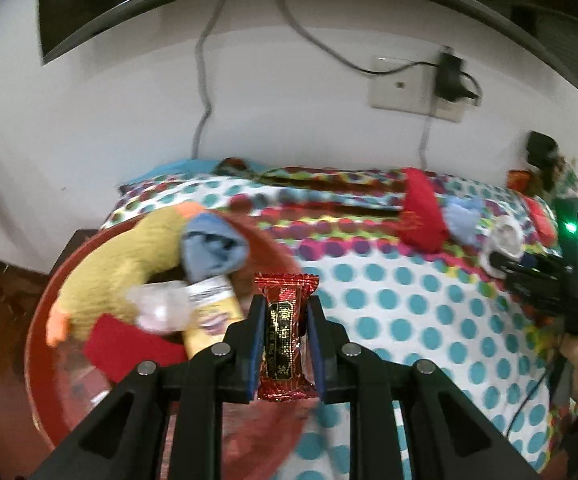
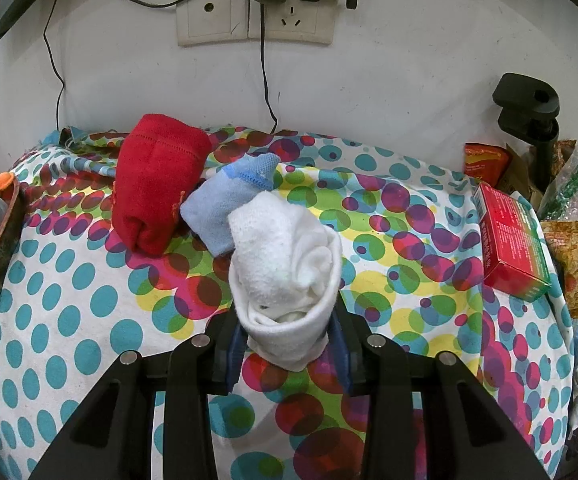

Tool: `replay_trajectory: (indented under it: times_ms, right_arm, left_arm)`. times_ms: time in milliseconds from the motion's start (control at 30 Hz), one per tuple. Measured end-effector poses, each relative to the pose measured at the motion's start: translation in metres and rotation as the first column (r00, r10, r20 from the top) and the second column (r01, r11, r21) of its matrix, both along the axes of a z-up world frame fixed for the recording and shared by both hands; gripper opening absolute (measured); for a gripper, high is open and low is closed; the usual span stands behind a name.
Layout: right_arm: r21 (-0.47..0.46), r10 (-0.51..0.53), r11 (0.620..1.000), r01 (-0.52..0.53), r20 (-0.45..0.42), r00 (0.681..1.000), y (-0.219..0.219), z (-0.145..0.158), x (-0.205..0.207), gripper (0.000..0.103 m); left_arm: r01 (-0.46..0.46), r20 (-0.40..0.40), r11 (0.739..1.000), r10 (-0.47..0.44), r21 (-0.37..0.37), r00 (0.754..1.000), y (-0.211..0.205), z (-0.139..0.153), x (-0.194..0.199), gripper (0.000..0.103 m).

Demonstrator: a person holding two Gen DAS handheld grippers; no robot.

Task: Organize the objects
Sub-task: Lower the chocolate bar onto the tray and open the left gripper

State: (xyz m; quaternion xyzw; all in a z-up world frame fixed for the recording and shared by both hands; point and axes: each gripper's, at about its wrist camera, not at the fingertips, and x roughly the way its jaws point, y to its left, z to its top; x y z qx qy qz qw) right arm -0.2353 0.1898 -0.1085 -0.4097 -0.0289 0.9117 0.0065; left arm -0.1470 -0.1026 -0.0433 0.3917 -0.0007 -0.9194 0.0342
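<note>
The left tool (image 1: 287,330) is closed on a red candy wrapper (image 1: 285,338) with gold writing (too small to read). It holds the candy over the edge of a red bowl (image 1: 39,344). Only the left view shows what is in the bowl: a yellow stuffed toy (image 1: 129,264), a blue sock (image 1: 213,248), a yellow packet (image 1: 213,318) with blurry print, and a red cloth (image 1: 123,346).

The right tool (image 2: 287,334) is closed on a rolled white sock (image 2: 285,264), just above the dotted cloth (image 2: 69,304) on the tabletop. Only the right view shows clearly the red sock roll (image 2: 155,194) touching a light blue sock (image 2: 229,204), and a red box (image 2: 511,238) with tiny writing nobody could read.
</note>
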Motion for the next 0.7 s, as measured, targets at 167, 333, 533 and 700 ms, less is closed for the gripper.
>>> replay_trajectory:
  times_ms: [167, 333, 533, 700]
  right_arm:
    - [0.005, 0.001, 1.000, -0.001, 0.002, 1.000, -0.001, 0.000, -0.001, 0.034]
    - [0.010, 0.000, 1.000, 0.000, 0.004, 1.000, -0.001, -0.001, -0.001, 0.034]
    - [0.025, 0.000, 1.000, 0.000, 0.006, 1.000, -0.004, -0.001, -0.001, 0.034]
    - [0.031, 0.000, 1.000, -0.001, 0.008, 1.000, -0.004, -0.002, -0.001, 0.034]
  left_arm:
    - [-0.077, 0.005, 0.997, 0.077, -0.007, 0.997, -0.035, -0.002, 0.000, 0.021]
    - [-0.122, 0.031, 0.993, 0.122, -0.003, 0.992, -0.062, -0.010, -0.003, 0.021]
    - [-0.167, 0.045, 0.986, 0.167, -0.016, 0.985, -0.083, -0.023, -0.011, 0.021]
    - [-0.178, 0.052, 0.984, 0.178, -0.015, 0.983, -0.092, -0.035, -0.017, 0.022]
